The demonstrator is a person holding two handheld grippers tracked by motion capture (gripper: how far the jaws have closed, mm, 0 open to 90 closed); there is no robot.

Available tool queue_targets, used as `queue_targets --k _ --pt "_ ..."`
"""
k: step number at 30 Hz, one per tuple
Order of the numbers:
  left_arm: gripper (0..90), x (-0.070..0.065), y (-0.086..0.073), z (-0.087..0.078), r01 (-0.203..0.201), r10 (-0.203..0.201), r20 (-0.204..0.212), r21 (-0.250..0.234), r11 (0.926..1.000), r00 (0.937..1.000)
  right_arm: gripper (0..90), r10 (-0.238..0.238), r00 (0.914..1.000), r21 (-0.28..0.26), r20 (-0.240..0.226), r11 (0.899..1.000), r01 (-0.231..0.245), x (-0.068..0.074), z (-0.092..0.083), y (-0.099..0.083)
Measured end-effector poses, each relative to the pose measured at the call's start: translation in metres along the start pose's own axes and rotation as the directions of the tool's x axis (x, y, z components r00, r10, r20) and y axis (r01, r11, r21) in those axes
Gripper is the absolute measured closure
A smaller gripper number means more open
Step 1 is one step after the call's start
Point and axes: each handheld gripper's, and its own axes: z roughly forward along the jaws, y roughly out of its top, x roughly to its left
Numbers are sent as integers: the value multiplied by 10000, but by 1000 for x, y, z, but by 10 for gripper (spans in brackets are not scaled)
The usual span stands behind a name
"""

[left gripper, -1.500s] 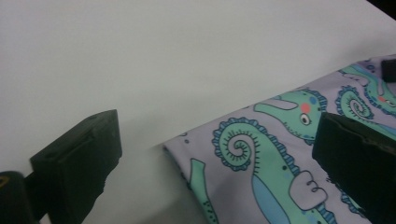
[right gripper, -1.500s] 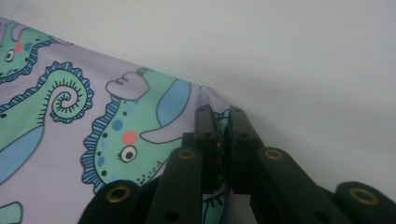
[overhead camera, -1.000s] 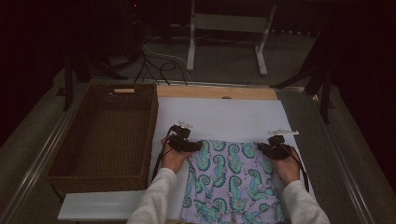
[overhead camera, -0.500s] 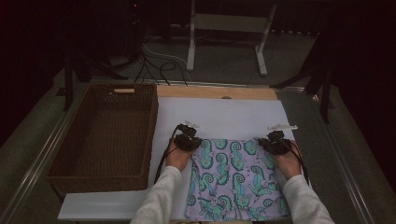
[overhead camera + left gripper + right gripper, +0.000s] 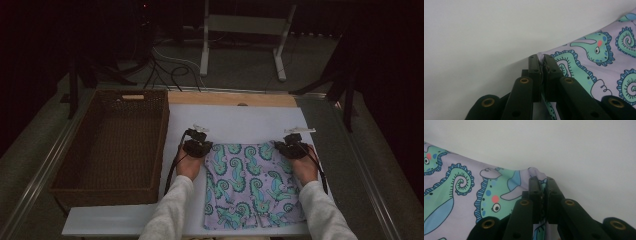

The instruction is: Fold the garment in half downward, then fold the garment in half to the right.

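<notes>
1. A brown woven basket (image 5: 110,145) stands at the left of the table, just beside the left edge of a white board (image 5: 235,120) that covers the middle of the table. The basket and the cloth lie well apart.

2. The left gripper (image 5: 199,146) sits at the far left corner of a lilac cloth (image 5: 250,185) printed with green seahorses. In the left gripper view its jaws have just been closing and now stand clenched on the cloth's corner (image 5: 541,60), with a thin fold of fabric pinched between the two black pads. The left hand (image 5: 189,166) rests behind it, in a pale sleeve that comes in from the bottom edge.

3. The cloth lies flat on the white board, near the person's edge. Its far edge runs between the two grippers and its near edge reaches almost to the front rim of the board.

4. The right gripper (image 5: 291,149) sits at the far right corner of the cloth. In the right gripper view (image 5: 541,182) its jaws are pressed together on a small bunched fold of the fabric. The right hand (image 5: 304,169) lies behind it on the cloth's right edge.

5. A strip of bare wood (image 5: 230,98) shows along the far side of the board.
</notes>
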Motion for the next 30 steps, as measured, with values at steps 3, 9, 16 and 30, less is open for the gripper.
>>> queue_targets --k 3,9,16,30 --pt "870 3 4 -1 8 -9 -102 -81 10000 9999 855 244 9997 -77 -92 9997 -245 -1 5 3" --pt "871 11 9 0 140 -143 -325 -102 9999 9994 856 329 9994 -176 -66 9993 -330 1 9 10" --pt "871 16 13 2 374 -381 -387 -175 9991 9985 856 482 9988 -281 9 9984 -482 3 15 12" --pt "871 17 16 1 570 -578 -349 -239 9981 9977 431 891 9956 -739 294 9935 -867 6 12 14"
